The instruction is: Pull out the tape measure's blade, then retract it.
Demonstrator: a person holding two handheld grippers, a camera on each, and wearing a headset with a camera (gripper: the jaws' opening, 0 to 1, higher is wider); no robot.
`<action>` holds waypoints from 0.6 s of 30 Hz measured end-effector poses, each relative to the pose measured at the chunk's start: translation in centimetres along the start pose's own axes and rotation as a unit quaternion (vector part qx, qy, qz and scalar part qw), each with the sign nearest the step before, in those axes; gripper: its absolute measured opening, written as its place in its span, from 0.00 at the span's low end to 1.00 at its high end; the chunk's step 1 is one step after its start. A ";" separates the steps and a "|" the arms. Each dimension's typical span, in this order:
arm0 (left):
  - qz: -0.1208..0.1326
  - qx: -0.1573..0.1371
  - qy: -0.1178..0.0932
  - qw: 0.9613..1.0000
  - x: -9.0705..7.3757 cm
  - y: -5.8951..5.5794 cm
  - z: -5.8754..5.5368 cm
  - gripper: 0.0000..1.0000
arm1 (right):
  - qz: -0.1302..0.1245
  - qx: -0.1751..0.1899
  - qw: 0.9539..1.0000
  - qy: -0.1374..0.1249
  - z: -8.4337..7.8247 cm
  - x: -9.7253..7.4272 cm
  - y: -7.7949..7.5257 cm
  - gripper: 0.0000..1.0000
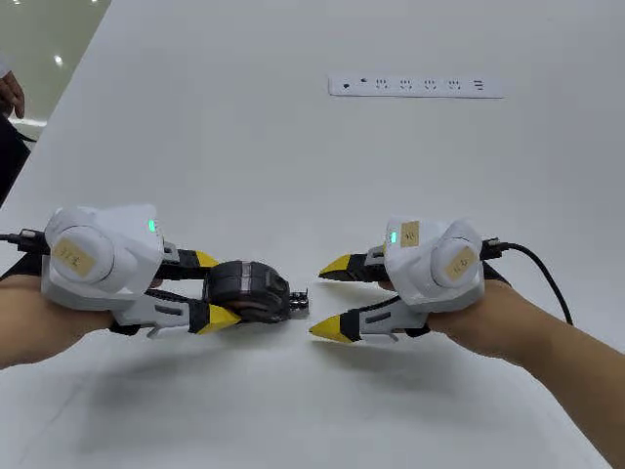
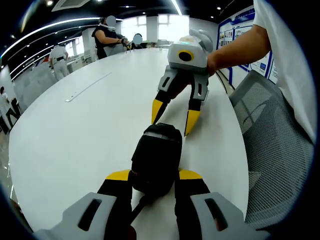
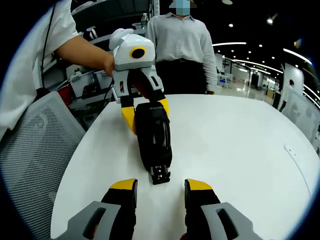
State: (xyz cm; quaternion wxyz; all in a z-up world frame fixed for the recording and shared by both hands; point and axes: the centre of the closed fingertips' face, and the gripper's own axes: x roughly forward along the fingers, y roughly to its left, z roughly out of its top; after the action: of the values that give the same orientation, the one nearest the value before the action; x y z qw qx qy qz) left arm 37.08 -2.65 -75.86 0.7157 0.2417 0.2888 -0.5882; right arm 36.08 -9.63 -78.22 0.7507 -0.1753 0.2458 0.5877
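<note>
While gripping tape measure by its sides w/ left claw, where to aim right claw?

Straight ahead of its tips: at blade hook, just beyond the open jaws, near but not touching.

Long axis?

Running claw to claw, in line w/ both, down at the surface; can't tell if resting on it or held just off. Hook end toward right claw, back end betw. left claw's yellow tips.

Centred?

Per right gripper view, roughly midway betw. the two tips. Hard to judge hook height vs. jaws.

Nearer side?

Right claw, clearly: spread wide, holding nothing, facing left claw head-on. No reason to move left.

Next, prob.?

Ease fwd, close on hook, then draw back along same axis, away from left claw. Avoid pulling off-axis: risk of kinking blade or twisting tape measure in the grip.
</note>
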 end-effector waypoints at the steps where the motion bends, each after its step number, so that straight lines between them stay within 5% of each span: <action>1: -0.001 0.000 0.001 1.000 0.0 0.0 0.0 0.27 | 0.001 0.001 1.000 -0.001 0.0 0.2 0.0 0.35; 18: -0.016 0.002 0.007 1.000 0.1 0.0 -0.1 0.27 | 0.020 -0.017 1.000 -0.007 0.4 2.1 0.2 0.19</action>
State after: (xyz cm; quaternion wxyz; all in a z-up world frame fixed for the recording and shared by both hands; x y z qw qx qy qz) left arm 37.09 -2.61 -76.00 0.7035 0.2426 0.2970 -0.5984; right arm 36.32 -7.72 -79.07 0.7371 -0.1790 0.2338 0.6083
